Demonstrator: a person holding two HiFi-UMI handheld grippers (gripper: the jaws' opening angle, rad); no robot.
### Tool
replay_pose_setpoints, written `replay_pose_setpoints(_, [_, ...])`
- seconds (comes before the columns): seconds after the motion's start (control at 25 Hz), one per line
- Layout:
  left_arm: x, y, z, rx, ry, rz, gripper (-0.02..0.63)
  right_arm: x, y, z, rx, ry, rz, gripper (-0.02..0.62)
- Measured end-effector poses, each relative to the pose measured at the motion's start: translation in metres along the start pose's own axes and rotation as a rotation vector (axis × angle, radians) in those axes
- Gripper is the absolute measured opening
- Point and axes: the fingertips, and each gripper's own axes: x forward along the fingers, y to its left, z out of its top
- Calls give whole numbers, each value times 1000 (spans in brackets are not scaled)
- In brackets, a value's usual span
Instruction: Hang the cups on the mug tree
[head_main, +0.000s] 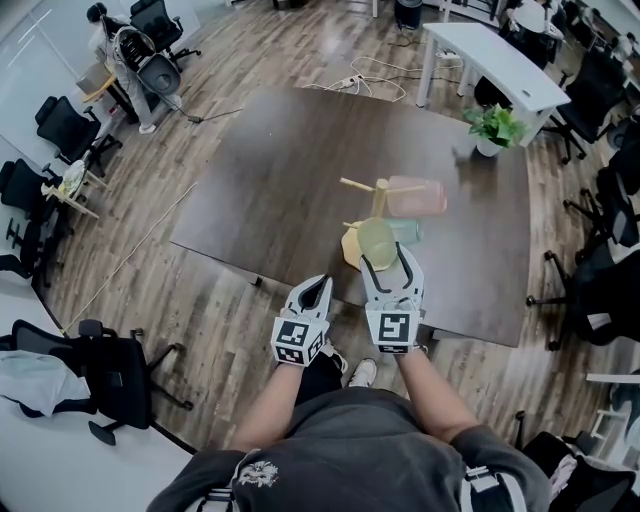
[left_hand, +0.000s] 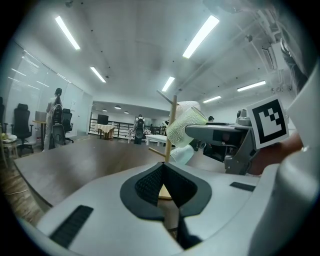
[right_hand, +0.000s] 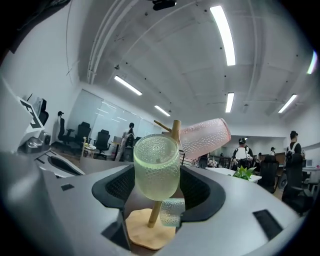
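Observation:
A wooden mug tree (head_main: 379, 196) stands on the dark table (head_main: 270, 170), near its front edge. A pink cup (head_main: 418, 196) hangs from a right-hand peg, and a pale blue cup (head_main: 407, 232) hangs lower down. My right gripper (head_main: 388, 262) is shut on a green dimpled cup (head_main: 377, 240), held close against the tree's pole. In the right gripper view the green cup (right_hand: 156, 167) sits between the pads, in front of the pole (right_hand: 175, 126) and the pink cup (right_hand: 205, 139). My left gripper (head_main: 320, 282) is shut and empty, just left of the right one.
A potted plant (head_main: 492, 128) stands at the table's far right corner. A white desk (head_main: 490, 55) is behind it and office chairs (head_main: 60, 128) line the room's sides. The table's front edge (head_main: 440, 328) runs just under both grippers.

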Motion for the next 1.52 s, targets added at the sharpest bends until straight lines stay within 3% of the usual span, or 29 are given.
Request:
replay_pose_setpoints(0.76, [-9,0,-4,-6,2,11,8,-3,8,-25,-118,100,-40,299])
replay_pose_setpoints(1.16, [-11,-5,0,-1,-5,6,8,-14,15,-18,-101,65,-14,299])
replay_pose_setpoints(1.52, [-32,-27,24,39,-32,-5,8,-62,21,-8,-57,65,35,299])
